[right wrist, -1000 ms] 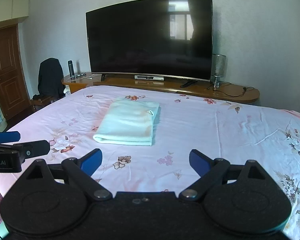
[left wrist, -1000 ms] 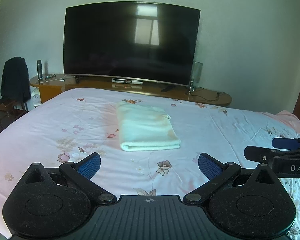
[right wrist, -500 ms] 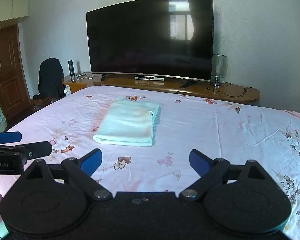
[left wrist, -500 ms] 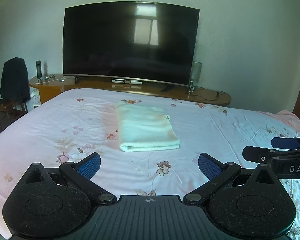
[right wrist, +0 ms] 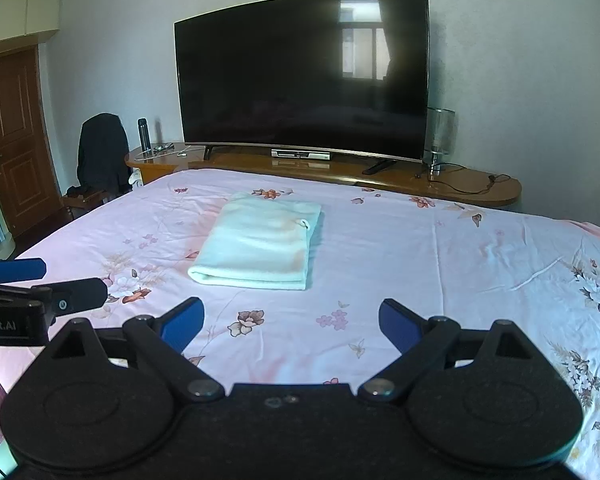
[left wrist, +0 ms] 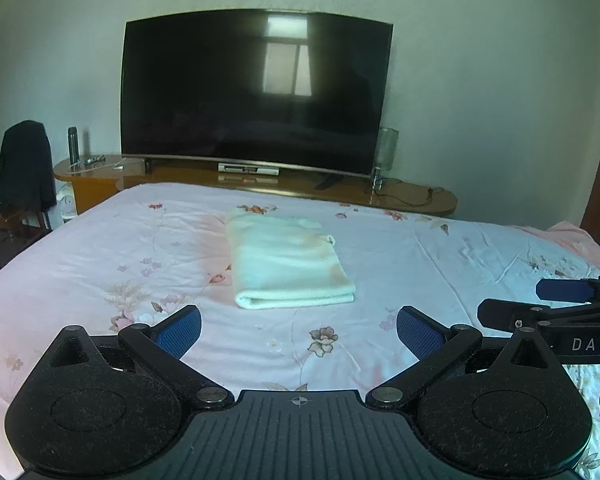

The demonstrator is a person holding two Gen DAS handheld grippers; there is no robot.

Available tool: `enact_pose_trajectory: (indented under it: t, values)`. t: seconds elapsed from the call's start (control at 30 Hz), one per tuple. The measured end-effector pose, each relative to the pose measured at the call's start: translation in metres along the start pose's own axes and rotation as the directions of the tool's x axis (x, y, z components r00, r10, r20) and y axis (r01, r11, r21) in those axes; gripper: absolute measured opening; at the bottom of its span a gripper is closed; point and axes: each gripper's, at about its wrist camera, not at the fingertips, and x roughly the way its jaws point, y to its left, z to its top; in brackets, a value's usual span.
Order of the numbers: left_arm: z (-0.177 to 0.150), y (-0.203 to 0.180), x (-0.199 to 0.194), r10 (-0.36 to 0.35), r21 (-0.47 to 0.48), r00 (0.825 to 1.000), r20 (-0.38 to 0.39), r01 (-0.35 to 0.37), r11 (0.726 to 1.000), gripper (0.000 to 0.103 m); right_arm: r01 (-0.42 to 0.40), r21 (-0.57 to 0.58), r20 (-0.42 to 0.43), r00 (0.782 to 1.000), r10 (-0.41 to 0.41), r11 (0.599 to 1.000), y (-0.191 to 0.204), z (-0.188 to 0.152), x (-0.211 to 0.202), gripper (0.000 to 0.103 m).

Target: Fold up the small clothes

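Both claws hang spread and empty above the floral bedsheet (left wrist: 100,248). The folded pale-green cloth (left wrist: 286,262) lies ahead of the left gripper (left wrist: 299,330), ahead and slightly left of the right gripper (right wrist: 291,324). The fold looks finished; any further fold means reaching forward.

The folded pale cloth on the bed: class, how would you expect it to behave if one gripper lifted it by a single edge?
The folded cloth looks soft and fleecy, so it would probably droop rather than hold shape. Its stacked layers, visible at the near rolled edge, would likely fall open. It seems light, and pushed across the bedsheet it may bunch.
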Motion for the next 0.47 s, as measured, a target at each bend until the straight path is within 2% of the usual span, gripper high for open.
enact_pose_trajectory:
  t: [0.23, 0.33, 0.47]
  values:
    - [-0.0006, 0.0020, -0.0018, -0.010, 0.010, 1.000, 0.020, 0.009, 1.000, 0.103, -0.001, -0.005, 0.002, 1.000, 0.001, 1.000, 0.0006, 0.0006, -0.0006, 0.094]
    - [0.0000, 0.0063, -0.0047, -0.023, -0.026, 0.999, 0.044, 0.024, 0.999, 0.103, -0.004, -0.006, 0.004, 1.000, 0.004, 1.000, 0.0011, 0.0011, -0.0011, 0.094]
    - [0.0012, 0.0050, -0.0043, -0.001, -0.033, 0.999, 0.040, 0.002, 0.999, 0.103, -0.005, -0.006, 0.004, 1.000, 0.005, 1.000, 0.0014, 0.0011, -0.0006, 0.094]
